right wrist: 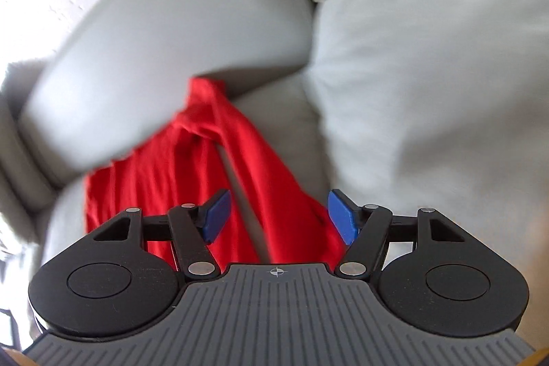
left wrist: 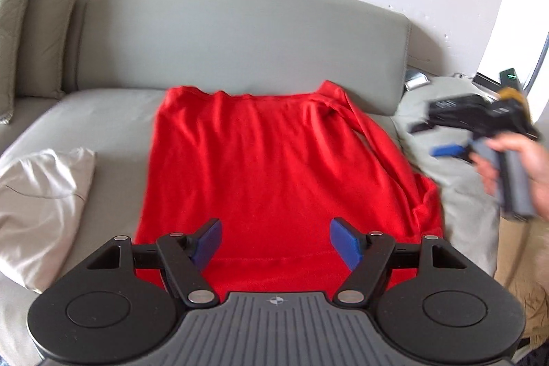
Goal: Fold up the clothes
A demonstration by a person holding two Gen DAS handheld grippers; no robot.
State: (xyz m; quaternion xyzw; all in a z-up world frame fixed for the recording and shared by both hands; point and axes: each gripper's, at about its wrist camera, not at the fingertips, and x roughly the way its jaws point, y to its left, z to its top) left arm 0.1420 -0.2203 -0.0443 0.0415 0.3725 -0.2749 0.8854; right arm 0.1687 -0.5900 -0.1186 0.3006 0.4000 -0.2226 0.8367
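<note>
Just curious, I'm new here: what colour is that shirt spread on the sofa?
Bright red, plain, no pattern. The shirt shows best in the left wrist view.

A red long-sleeved shirt [left wrist: 274, 167] lies spread on the seat of a grey upholstered sofa [left wrist: 240, 33], its far edge against the backrest. To its left on the seat lies a folded cream garment [left wrist: 41, 194]; to its right sits a grey cushion [left wrist: 459, 180]. Two upright grey pillows [left wrist: 44, 33] stand at the sofa's far left end.
</note>
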